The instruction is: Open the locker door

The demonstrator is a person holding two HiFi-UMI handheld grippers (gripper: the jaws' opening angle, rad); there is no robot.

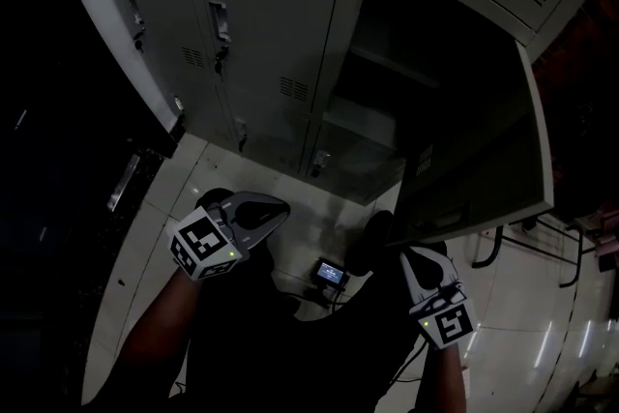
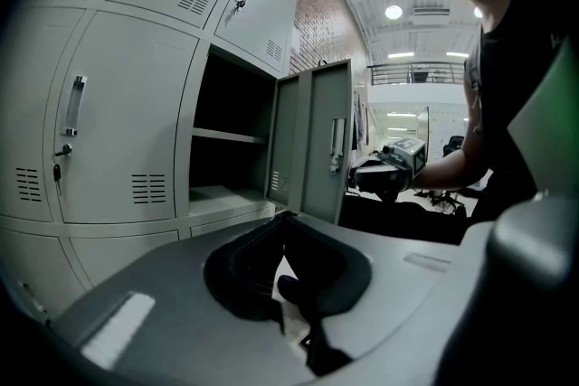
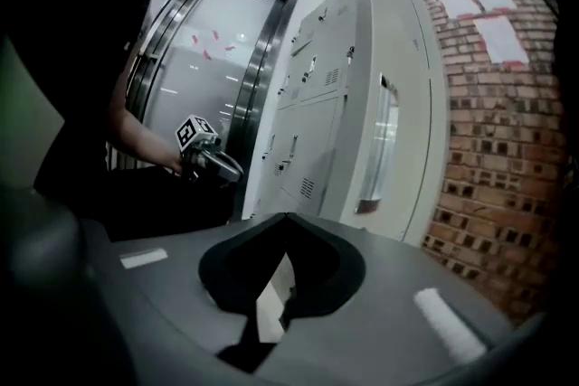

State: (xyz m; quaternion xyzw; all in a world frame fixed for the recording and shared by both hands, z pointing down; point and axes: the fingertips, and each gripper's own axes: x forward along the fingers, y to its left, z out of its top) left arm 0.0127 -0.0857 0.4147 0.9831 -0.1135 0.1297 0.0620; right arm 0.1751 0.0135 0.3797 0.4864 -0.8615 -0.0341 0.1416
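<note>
While both arms hang low in front of me, my left gripper (image 1: 279, 206) has its jaws pressed together with nothing between them. Same deal with the right gripper (image 1: 411, 256), tips touching, empty. Between them a little lit screen (image 1: 331, 273) sits on the tiled floor (image 1: 242, 174). Past that, the locker door (image 1: 474, 160) stands wide open on the right, well apart from both grippers. Behind it there's the dark open compartment (image 1: 387, 24) with a shelf (image 1: 360, 121), and closed lockers (image 1: 261, 44) to its left.
</note>
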